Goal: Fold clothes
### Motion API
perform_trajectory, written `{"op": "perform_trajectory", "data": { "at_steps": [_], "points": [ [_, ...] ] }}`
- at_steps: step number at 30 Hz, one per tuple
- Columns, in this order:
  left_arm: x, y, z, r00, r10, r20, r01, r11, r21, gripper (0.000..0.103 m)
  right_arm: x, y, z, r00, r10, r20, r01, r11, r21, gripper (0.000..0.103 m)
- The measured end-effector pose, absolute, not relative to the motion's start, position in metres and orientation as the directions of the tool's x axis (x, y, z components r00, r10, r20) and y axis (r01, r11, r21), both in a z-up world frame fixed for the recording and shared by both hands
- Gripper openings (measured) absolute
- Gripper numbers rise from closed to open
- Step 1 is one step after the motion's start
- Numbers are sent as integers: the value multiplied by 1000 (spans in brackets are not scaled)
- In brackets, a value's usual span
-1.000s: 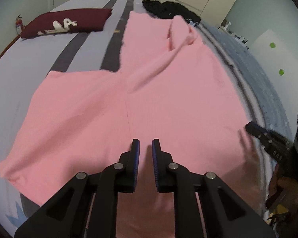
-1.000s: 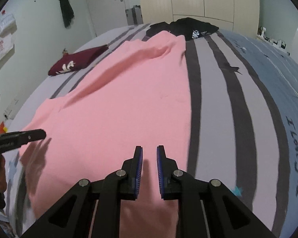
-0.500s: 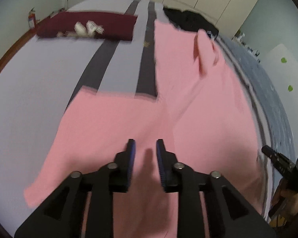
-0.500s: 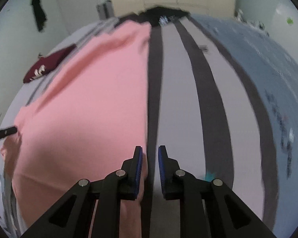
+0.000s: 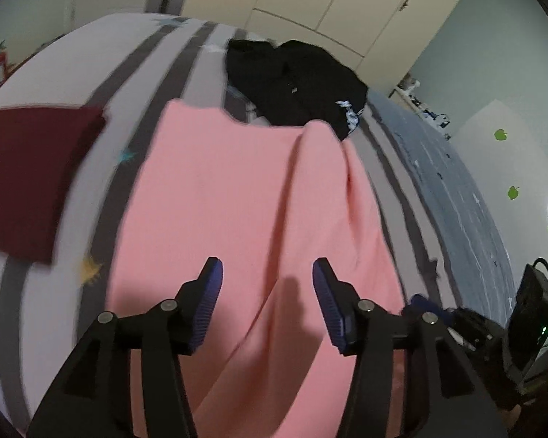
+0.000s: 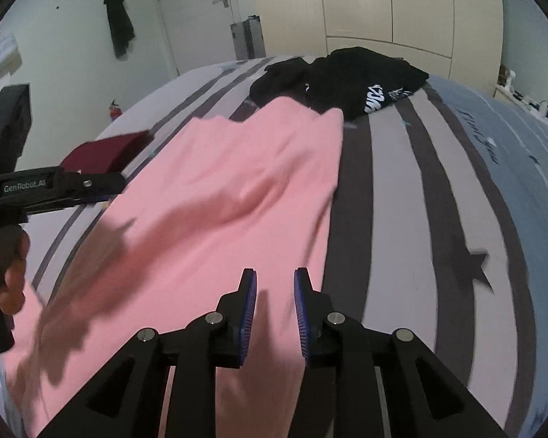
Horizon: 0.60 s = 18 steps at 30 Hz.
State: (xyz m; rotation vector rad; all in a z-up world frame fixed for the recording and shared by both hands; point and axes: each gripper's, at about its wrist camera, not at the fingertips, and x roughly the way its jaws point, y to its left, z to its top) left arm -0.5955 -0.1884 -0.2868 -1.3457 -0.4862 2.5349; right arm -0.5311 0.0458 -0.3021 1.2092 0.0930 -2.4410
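Observation:
A pink garment (image 5: 237, 189) lies spread lengthwise on the striped bed, with a long fold running down its right half. My left gripper (image 5: 267, 273) hovers over its near part. Its jaws are opening wide and nothing is pinched between the blue pads. In the right wrist view the same pink garment (image 6: 219, 189) fills the left half. My right gripper (image 6: 276, 284) hangs over the garment's right edge. Its jaws are opening slightly, a narrow gap shows between the pads, and the cloth lies beneath them, not gripped. The left gripper's fingers (image 6: 91, 184) reach in from the left, held by a hand (image 6: 7, 277).
A heap of black clothes (image 5: 296, 80) (image 6: 347, 76) lies just beyond the pink garment's far end. A folded maroon garment (image 5: 29, 168) (image 6: 106, 153) lies to the left. The bedcover (image 6: 402, 219) has grey stripes and a blue side. Wardrobe doors (image 5: 328, 0) and a suitcase (image 6: 248, 40) stand behind.
Both grippers have swept forward over the pink garment towards its far end. The left jaws went from nearly shut to wide apart. The gap between the right jaws has widened a little.

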Motion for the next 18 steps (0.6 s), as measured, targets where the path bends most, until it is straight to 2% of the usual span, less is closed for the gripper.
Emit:
{"op": "perform_trajectory", "data": {
  "at_steps": [5,10,11,12,14,16,18],
  "points": [
    [-649,-169,-309,-503,388,-772,-53,-906,-421,50,-574,43,-317,-519,-314,-795,353,-926,136,19],
    [-677,-153,-322,-439,393,-808,-104,-916,-389,50,-583,55,-332,-493,-299,-817,296,-941,165,19],
    [-679,-150,-322,-435,396,-809,-115,-915,-386,46,-582,56,-336,-486,-296,-823,292,-942,166,19],
    [-680,-148,-322,-431,399,-810,-127,-915,-383,31,-582,57,-336,-486,-296,-822,290,-942,168,20],
    [-682,-142,-321,-426,405,-809,-153,-914,-376,10,-581,59,-337,-486,-297,-822,285,-943,173,21],
    [-675,-132,-313,-442,408,-799,-199,-913,-356,6,-581,61,-336,-488,-302,-819,280,-943,181,21],
    [-666,-119,-304,-459,406,-790,-246,-913,-326,5,-581,63,-332,-493,-305,-815,275,-943,187,21]
  ]
}}
